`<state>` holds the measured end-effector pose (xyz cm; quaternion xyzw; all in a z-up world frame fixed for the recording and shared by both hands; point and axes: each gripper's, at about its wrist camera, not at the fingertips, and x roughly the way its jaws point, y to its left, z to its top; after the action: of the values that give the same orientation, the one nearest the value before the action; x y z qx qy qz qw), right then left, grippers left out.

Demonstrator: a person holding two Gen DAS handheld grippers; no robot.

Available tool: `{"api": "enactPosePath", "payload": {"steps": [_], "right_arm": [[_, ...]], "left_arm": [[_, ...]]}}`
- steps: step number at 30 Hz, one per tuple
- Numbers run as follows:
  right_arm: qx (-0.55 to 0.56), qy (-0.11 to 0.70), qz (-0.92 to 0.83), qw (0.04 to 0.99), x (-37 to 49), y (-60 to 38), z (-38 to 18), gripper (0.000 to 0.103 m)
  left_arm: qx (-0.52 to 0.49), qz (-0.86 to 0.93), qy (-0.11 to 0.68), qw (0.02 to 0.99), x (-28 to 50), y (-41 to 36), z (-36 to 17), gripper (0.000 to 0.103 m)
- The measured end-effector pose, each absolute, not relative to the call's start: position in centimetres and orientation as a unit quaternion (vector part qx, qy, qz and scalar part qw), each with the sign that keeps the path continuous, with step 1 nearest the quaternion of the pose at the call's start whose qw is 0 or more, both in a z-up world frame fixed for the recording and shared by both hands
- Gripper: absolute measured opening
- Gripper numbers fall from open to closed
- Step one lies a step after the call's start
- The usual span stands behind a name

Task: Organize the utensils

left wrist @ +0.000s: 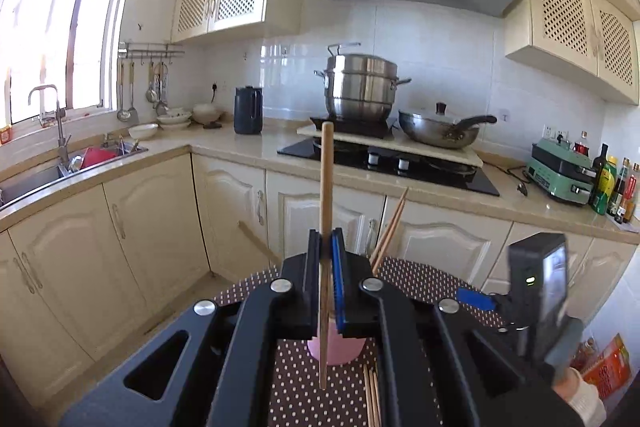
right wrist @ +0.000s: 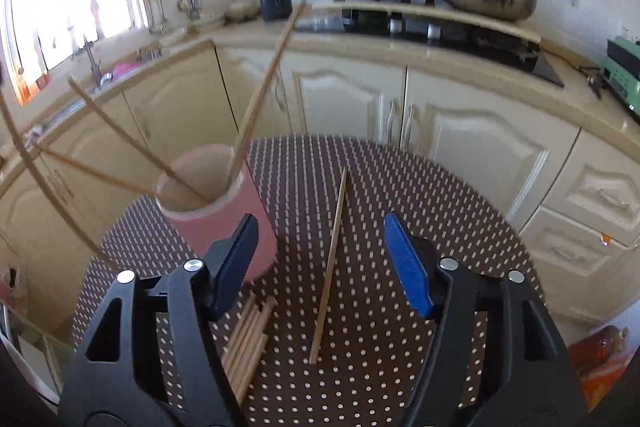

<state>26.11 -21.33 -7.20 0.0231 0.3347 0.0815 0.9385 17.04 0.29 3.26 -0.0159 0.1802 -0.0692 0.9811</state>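
Note:
My left gripper point(left wrist: 326, 251) is shut on a wooden chopstick point(left wrist: 326, 179) that stands nearly upright over the pink cup point(left wrist: 338, 351). Other chopsticks point(left wrist: 390, 227) lean out of that cup. In the right wrist view the pink cup point(right wrist: 216, 215) stands on the dotted brown tablecloth point(right wrist: 420, 195) and holds several chopsticks point(right wrist: 264, 83). My right gripper point(right wrist: 322, 263) is open just right of the cup. A single chopstick point(right wrist: 332, 259) lies flat on the cloth between its jaws, clear of both pads. A bundle of chopsticks point(right wrist: 248, 339) lies under its left finger.
The table is small and round, with cream cabinets point(right wrist: 460, 135) close behind it. The counter above carries a hob with a steel pot point(left wrist: 360, 87) and a wok point(left wrist: 440, 131). A sink point(left wrist: 48, 175) is at the left; a green appliance point(left wrist: 560, 175) and bottles are at the right.

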Motion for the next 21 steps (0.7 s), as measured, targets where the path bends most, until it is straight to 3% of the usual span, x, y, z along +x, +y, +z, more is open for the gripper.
{"api": "enactPosePath", "payload": {"steps": [4,8,13,21], "right_arm": [[0.012,0.386,0.092,0.918,26.9,-20.6,-10.8,0.033],[0.005,0.41,0.099,0.907,26.7,-20.0,-13.1,0.031],[0.0,0.444,0.084,0.892,27.0,-19.5,-15.4,0.011],[0.02,0.446,0.08,0.891,24.3,-20.4,-16.3,0.006]], "left_arm": [[-0.019,-0.078,0.208,0.975,16.7,1.1,1.9,0.007],[-0.026,-0.079,0.248,0.965,16.9,1.8,0.4,0.007],[-0.034,-0.072,0.275,0.958,17.4,2.9,-1.3,0.007],[-0.052,-0.063,0.28,0.957,17.6,4.4,-1.2,0.007]]}}
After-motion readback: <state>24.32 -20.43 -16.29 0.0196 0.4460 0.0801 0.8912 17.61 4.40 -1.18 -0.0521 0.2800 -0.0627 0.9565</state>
